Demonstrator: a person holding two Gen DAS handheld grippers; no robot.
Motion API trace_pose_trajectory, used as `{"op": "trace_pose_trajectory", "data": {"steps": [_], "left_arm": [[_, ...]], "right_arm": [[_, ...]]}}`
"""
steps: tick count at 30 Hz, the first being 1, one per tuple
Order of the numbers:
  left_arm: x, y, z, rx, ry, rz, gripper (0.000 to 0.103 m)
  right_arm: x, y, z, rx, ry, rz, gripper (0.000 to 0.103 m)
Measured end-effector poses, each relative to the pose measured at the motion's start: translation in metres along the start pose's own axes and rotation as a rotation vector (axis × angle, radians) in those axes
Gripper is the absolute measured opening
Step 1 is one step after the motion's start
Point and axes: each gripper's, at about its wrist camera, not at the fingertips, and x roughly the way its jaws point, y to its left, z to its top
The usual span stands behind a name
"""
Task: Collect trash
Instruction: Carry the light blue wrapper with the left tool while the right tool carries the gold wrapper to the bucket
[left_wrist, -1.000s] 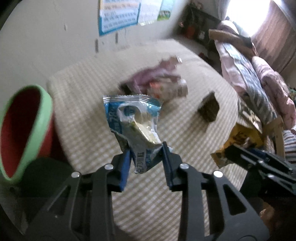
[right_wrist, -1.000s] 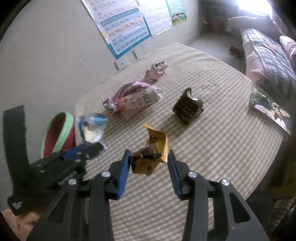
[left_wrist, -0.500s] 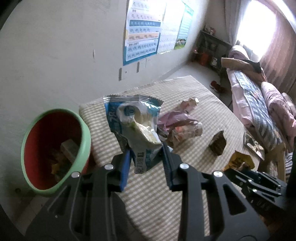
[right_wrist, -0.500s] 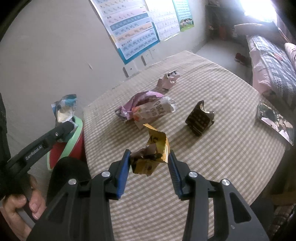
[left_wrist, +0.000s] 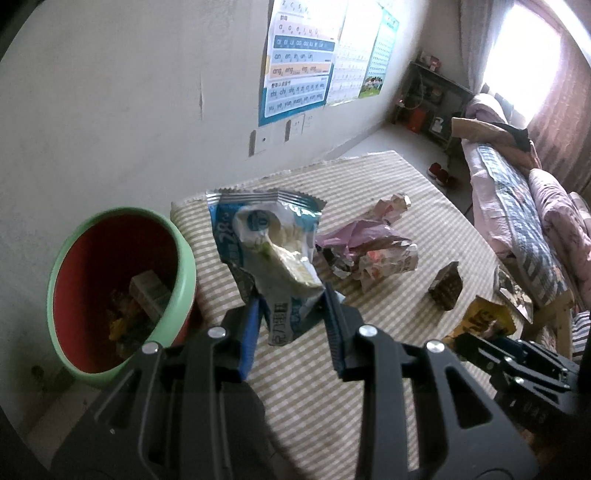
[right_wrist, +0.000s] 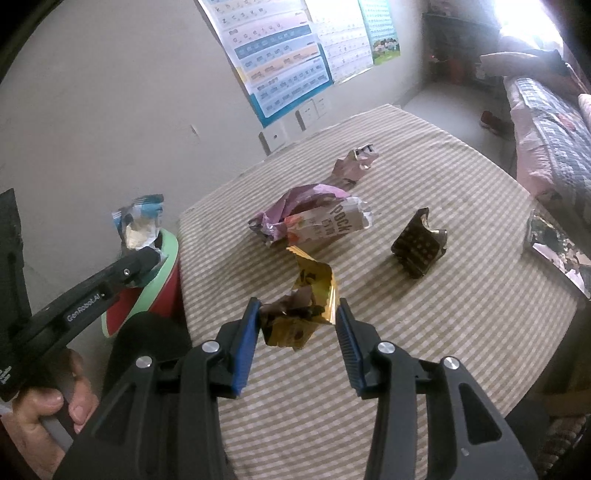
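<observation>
My left gripper (left_wrist: 291, 314) is shut on a blue and white snack wrapper (left_wrist: 269, 251) and holds it in the air just right of the red bin with a green rim (left_wrist: 122, 291); in the right wrist view the wrapper (right_wrist: 138, 221) hangs over the bin's rim (right_wrist: 162, 273). My right gripper (right_wrist: 297, 325) is shut on a crumpled gold wrapper (right_wrist: 306, 302) above the checked tablecloth (right_wrist: 443, 332). A pink and white wrapper pile (right_wrist: 314, 218), a small pink wrapper (right_wrist: 356, 164) and a dark brown wrapper (right_wrist: 419, 251) lie on the table.
The bin stands at the table's left edge against the wall and holds some trash (left_wrist: 144, 299). A shiny printed packet (right_wrist: 557, 251) lies at the table's right edge. A bed (left_wrist: 524, 206) runs along the right side. Posters (right_wrist: 280, 55) hang on the wall.
My left gripper has carried the blue wrapper left and up, from over the table's middle to beside the bin's opening. My right gripper has kept the gold wrapper nearly still.
</observation>
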Motion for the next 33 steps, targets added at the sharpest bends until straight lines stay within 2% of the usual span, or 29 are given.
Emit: {"op": "trace_pose_trajectory", "data": {"steps": [17, 33], "left_arm": [[0.000, 0.007, 0.000, -0.020, -0.007, 0.004, 0.031], [-0.004, 0.034, 0.000, -0.061, -0.030, 0.025, 0.031]], "right_arm": [[0.005, 0.010, 0.002, -0.021, 0.007, 0.015, 0.041], [0.014, 0.047, 0.011, -0.101, 0.021, 0.027, 0.041]]}}
